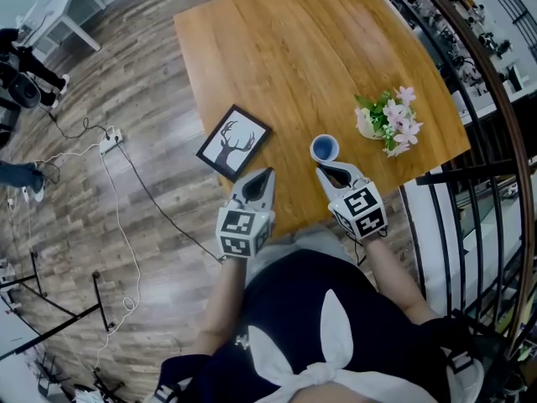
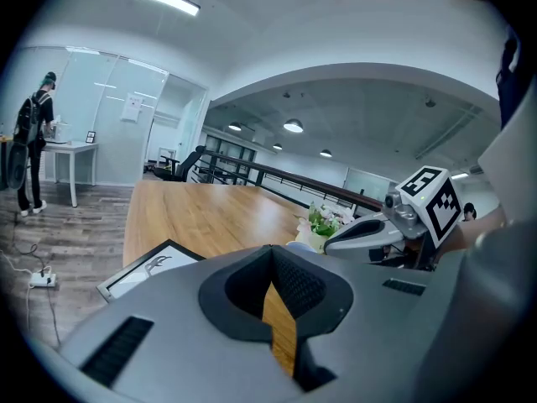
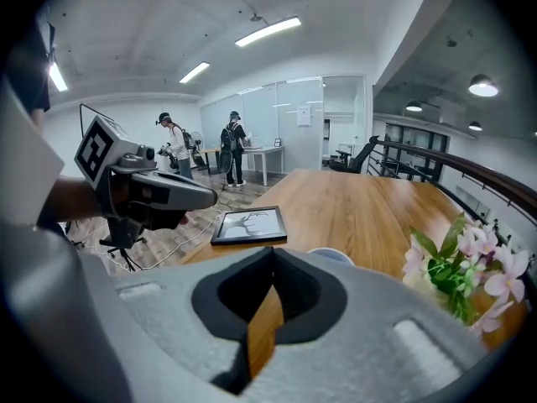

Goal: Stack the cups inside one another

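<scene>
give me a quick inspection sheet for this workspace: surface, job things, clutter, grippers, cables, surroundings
surface: wooden table, mostly bare, no spills seen
job's things: one round blue cup, upright near the table's near edge, right in front of the right gripper's tips; no second cup can be made out
clutter: black-framed deer silhouette picture lying flat; pink flowers in a pale pot
grippers: left gripper jaws together, empty; right gripper jaws together, empty
cables: white cable with power strip on the wood-plank floor, off the table
surroundings: dark metal railing at the right; people standing far off by a white desk
</scene>
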The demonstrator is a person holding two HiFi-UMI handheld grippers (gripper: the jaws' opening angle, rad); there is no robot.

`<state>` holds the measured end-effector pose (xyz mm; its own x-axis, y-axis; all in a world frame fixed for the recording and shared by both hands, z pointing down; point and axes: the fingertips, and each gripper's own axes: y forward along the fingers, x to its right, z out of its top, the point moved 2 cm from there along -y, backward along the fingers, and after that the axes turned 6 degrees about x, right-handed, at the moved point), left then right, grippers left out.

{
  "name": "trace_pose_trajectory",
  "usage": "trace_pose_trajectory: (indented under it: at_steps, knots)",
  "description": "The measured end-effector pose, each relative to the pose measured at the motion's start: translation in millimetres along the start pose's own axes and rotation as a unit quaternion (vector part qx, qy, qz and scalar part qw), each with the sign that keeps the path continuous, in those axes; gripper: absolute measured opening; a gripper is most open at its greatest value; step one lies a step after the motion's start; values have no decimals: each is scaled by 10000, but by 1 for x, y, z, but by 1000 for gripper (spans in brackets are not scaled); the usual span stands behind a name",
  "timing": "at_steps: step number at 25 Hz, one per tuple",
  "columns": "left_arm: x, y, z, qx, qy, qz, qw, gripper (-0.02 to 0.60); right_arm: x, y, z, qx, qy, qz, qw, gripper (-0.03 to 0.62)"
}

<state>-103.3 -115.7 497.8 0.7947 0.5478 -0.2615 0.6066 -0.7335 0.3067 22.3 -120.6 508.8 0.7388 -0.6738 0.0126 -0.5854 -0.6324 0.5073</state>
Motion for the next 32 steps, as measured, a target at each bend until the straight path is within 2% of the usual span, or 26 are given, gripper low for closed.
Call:
trace_pose_trajectory:
  at_steps: [13, 32]
  knots:
    - [28, 8, -10, -148, 55, -349, 9993, 15, -23, 2, -15, -186, 131, 259, 9994, -3]
    - [54, 24, -17, -340, 210, -658, 9970, 15, -12, -5, -21, -200, 181, 191, 9995, -3]
